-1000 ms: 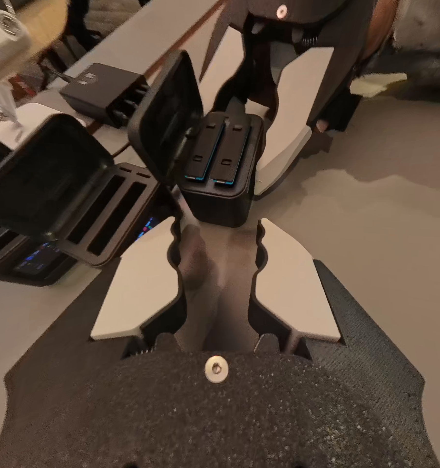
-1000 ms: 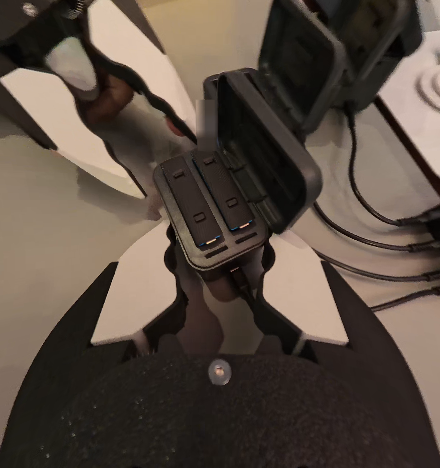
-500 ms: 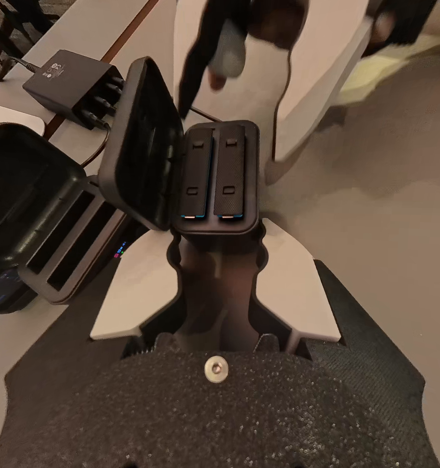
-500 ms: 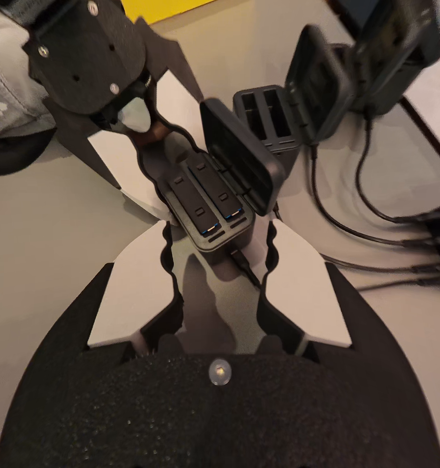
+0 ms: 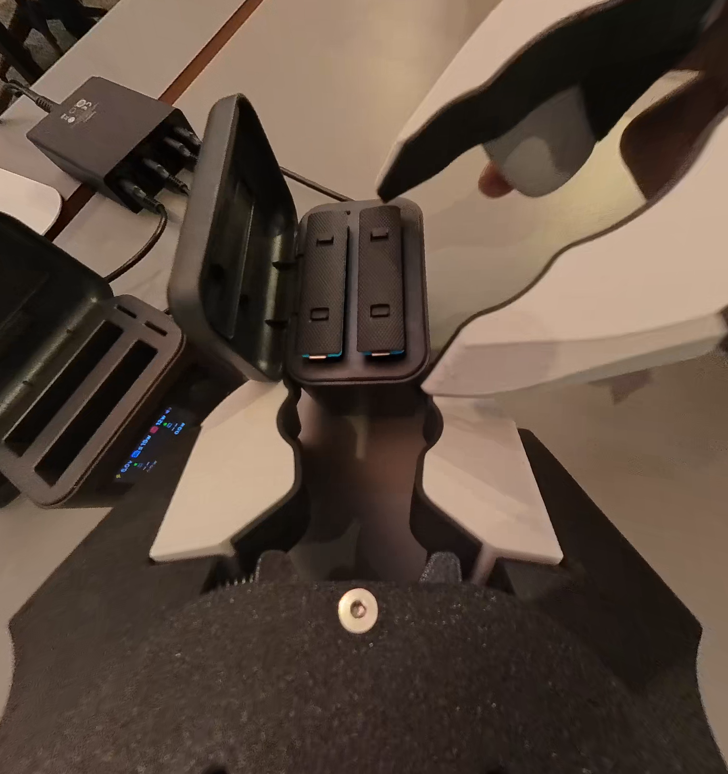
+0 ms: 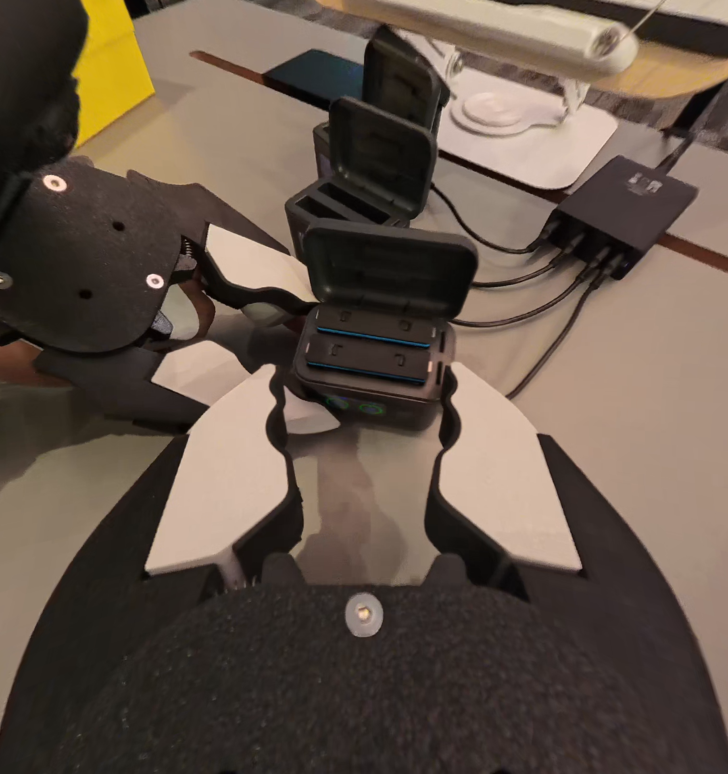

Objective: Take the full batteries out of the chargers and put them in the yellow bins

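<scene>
While both grippers crowd around it, the nearest battery charger (image 5: 360,293) stands on the pale tabletop (image 5: 605,481) with its hinged lid (image 5: 232,238) swung up and two black batteries (image 5: 351,285) seated side by side in its slots, blue edging showing along each. In the left wrist view the left gripper (image 5: 360,408) straddles the charger's near end, its jaws spread about as wide as the case and set against its two sides; whether they press on it cannot be told. From the right wrist view the right gripper (image 6: 362,377) reaches the same charger (image 6: 374,368) from its front face, where two green ring lights glow, with its jaws wide apart, empty, and their tips just beside the case corners. A second charger (image 6: 345,209) stands just behind the first, lid raised and both slots empty, and a third open case (image 6: 400,88) sits behind that. Black cables (image 6: 534,310) run from the chargers to a black power hub (image 6: 622,213) at the tabletop's seam. Part of a yellow bin (image 6: 110,71) shows at the far left of the right wrist view, well apart from the chargers. Near the hub rests a white pad (image 6: 534,138) bearing a white stand.
</scene>
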A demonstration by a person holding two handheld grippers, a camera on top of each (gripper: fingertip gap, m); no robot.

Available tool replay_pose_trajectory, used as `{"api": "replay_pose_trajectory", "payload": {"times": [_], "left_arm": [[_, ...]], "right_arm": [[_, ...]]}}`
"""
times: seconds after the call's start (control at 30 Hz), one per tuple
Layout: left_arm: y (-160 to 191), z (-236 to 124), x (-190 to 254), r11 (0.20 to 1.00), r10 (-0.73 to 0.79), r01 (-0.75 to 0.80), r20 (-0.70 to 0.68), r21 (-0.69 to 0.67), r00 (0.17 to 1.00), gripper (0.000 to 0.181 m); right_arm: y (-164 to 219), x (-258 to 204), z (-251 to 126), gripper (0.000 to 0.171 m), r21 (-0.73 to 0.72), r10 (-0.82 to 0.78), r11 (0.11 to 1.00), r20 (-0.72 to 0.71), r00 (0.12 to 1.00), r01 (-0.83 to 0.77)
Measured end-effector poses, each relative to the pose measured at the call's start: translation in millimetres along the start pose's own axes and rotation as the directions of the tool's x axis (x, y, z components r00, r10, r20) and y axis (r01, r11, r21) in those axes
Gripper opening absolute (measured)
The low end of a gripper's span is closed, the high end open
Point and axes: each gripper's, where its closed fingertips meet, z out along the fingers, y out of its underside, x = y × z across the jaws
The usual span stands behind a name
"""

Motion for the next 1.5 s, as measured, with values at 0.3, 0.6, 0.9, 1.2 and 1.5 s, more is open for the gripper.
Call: {"api": "replay_pose_trajectory", "payload": {"times": [0.3, 0.6, 0.9, 1.2, 1.5], "left_arm": [[0.6, -3.2, 6.1, 1.000, -0.001, 0.001, -0.040, 0.007, 0.999, 0.056], [4.5, -9.2, 12.3, 1.000, -0.003, 0.004, -0.109, 0.008, 0.994, 0.055], [2.8, -6.9, 12.7, 0.999, -0.040, 0.039, -0.138, -0.014, 0.990, 0.055], [-0.1, -4.7, 11.7, 0.999, -0.032, 0.029, -0.162, -0.024, 0.986, 0.055], [1.3, -3.4, 9.5, 1.000, -0.012, 0.011, -0.143, -0.012, 0.990, 0.055]], "right_arm": [[0.9, 2.4, 5.9, 0.059, 0.028, 0.005, 1.000, -0.038, 0.999, -0.004], [1.5, -4.5, 3.1, 0.058, 0.031, -0.025, 0.999, -0.045, 0.999, 0.026], [-0.3, -1.0, 4.0, 0.057, 0.057, 0.036, 0.998, -0.043, 0.998, -0.033], [-2.6, 3.5, 4.1, 0.057, 0.105, 0.097, 0.990, -0.021, 0.995, -0.094], [-52.2, 26.6, -32.4, 0.057, 0.345, 0.135, 0.932, -0.041, 0.990, -0.113]]}}
